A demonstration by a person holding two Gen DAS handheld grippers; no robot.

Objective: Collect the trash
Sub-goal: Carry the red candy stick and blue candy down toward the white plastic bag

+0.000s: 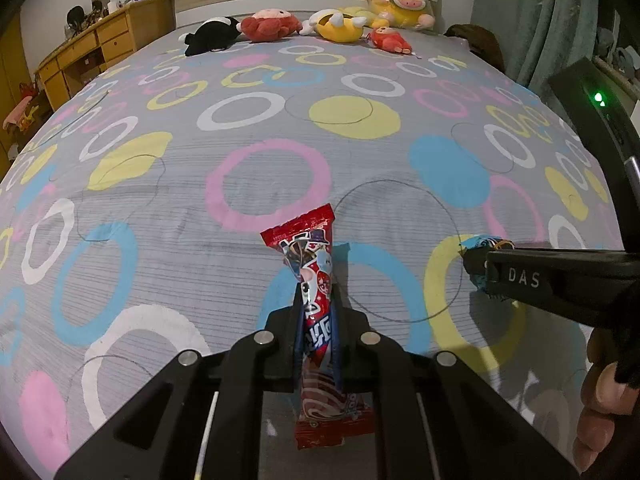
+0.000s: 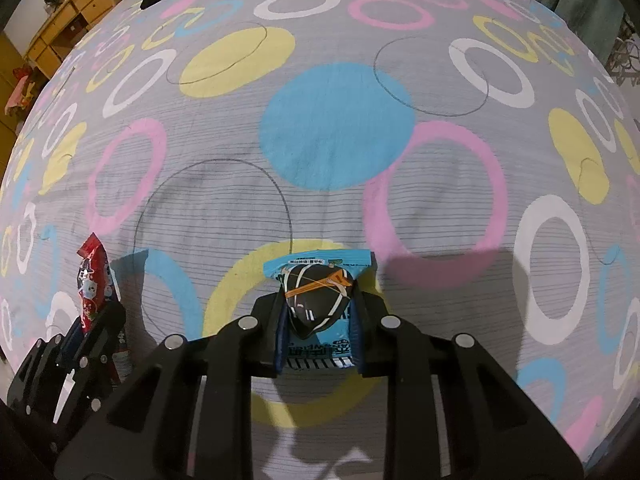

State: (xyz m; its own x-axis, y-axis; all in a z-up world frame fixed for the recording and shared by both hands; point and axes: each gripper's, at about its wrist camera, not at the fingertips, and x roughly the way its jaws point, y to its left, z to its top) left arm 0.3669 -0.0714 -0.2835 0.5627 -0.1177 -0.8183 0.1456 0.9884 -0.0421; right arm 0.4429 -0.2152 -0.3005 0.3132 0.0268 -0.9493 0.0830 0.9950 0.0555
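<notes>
My left gripper point(image 1: 317, 300) is shut on a long red snack wrapper point(image 1: 314, 276), which sticks out forward above the bed; the wrapper also shows in the right wrist view point(image 2: 94, 280). My right gripper point(image 2: 318, 308) is shut on a blue and black snack packet point(image 2: 318, 300) and holds it just above the bed. In the left wrist view the right gripper point(image 1: 480, 268) comes in from the right with the blue packet point(image 1: 482, 243) at its tip. The left gripper point(image 2: 80, 344) stands at the lower left of the right wrist view.
The bed's grey sheet point(image 1: 280, 128) has coloured rings and discs. Several plush toys point(image 1: 272, 24) lie along the headboard. A wooden desk point(image 1: 100, 48) stands at the far left. Green curtains point(image 1: 532, 20) hang at the right.
</notes>
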